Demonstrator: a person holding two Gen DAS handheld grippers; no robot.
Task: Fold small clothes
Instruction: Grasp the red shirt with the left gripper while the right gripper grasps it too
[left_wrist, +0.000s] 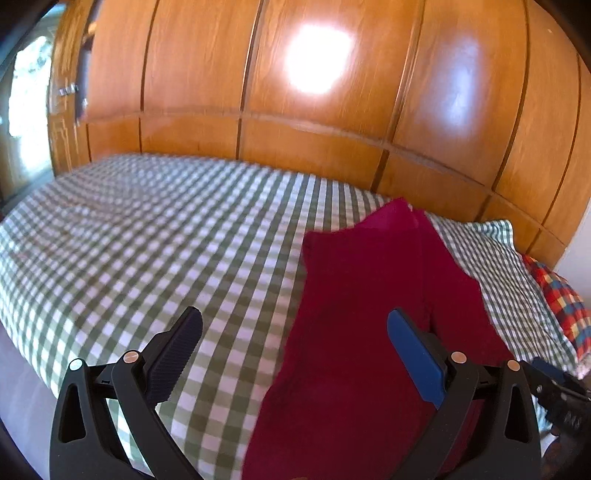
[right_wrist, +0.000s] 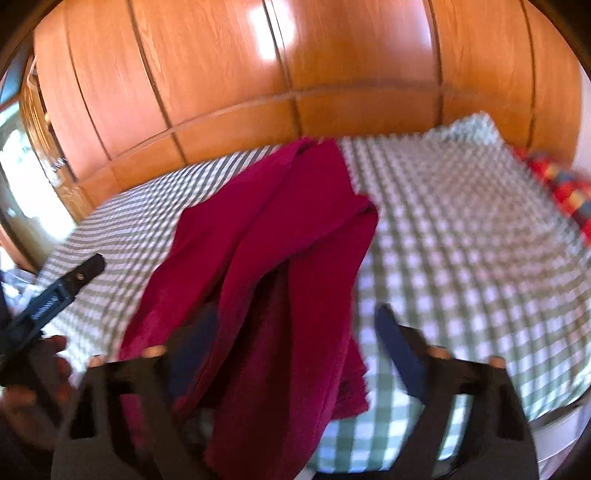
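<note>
Where spread lengthwise over the checked bedsheet (left_wrist: 147, 236), dark magenta garment (left_wrist: 354, 295): soft knit-looking cloth, long and narrow, with lengthwise folds and a deep crease down the middle. Far end narrow and pointing toward the wooden wardrobe (left_wrist: 295, 110); near end reaching under and between both tools. In the right wrist view, bunched into two raised ridges, near end draped toward the camera.

Left gripper (left_wrist: 295, 332): fingers spread wide, not pinching anything. Ribbed black pad (left_wrist: 177, 354) over bare sheet; smooth blue pad (left_wrist: 413, 354) over the cloth, with the garment's left edge running between the two. Contact with cloth not discernible.

Right gripper (right_wrist: 291, 332): heavily blurred. Fingers apart, garment lying between them, left finger partly hidden behind a fold. Pads not seen pressing on cloth.

Open room: wide stretch of bare sheet left of the garment in the left wrist view, and a similar stretch to its right in the right wrist view. Far edge of bed butting against wardrobe panels. Multicoloured checked pillow (left_wrist: 561, 302) at the right-hand bed edge, well apart from the garment. Near left corner of mattress rounded, dropping away.

Sheet: green-and-white gingham, lightly rippled. Wardrobe: glossy orange-brown, dark vertical grooves, bright reflections.
</note>
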